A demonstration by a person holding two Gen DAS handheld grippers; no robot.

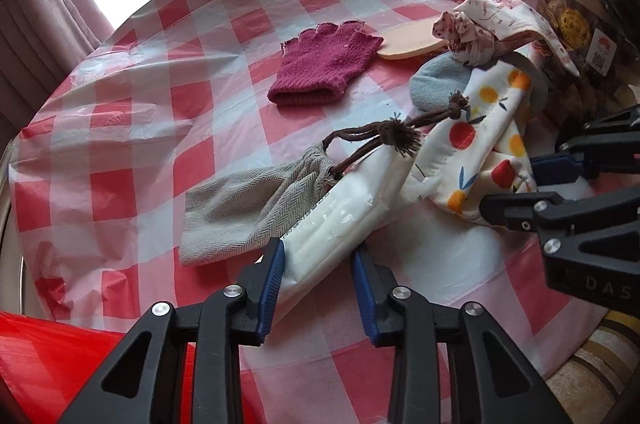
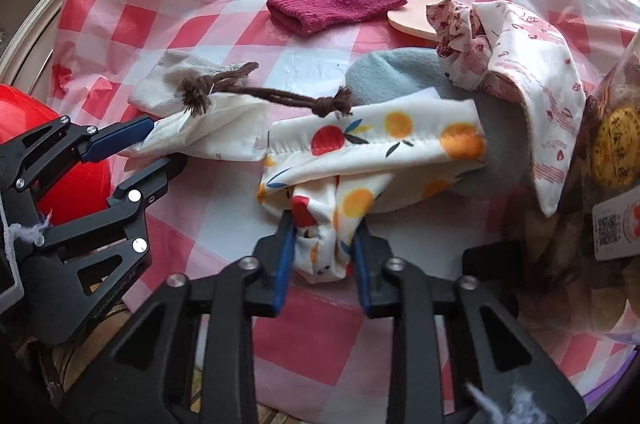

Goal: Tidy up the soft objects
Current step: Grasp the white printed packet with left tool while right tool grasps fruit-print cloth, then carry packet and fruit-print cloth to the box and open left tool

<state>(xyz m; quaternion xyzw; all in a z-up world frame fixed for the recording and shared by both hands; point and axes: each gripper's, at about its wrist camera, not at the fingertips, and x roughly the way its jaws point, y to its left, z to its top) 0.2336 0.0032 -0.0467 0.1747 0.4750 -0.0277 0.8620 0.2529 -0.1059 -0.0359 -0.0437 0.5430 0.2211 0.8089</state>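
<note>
My left gripper (image 1: 318,264) is shut on the near end of a white plastic-wrapped soft pack (image 1: 340,216). A grey herringbone drawstring pouch (image 1: 240,207) with brown cords lies against the pack. In the right wrist view my right gripper (image 2: 322,244) is shut on a bunched fold of a white fruit-print cloth (image 2: 380,143), with the left gripper (image 2: 168,141) on the pack (image 2: 208,135) to its left. Further back a maroon knitted glove (image 1: 320,63) lies flat. A blue-grey felt piece (image 2: 392,71) lies under the fruit cloth, and a white cloth with pink print (image 2: 532,63) sits beside it.
Everything rests on a red-and-white checked plastic tablecloth (image 1: 180,71). A flat peach-coloured oval piece (image 2: 408,19) pokes out behind the pink-print cloth. A clear snack bag (image 2: 612,151) stands at the right edge. A red object (image 1: 60,356) is at the near left.
</note>
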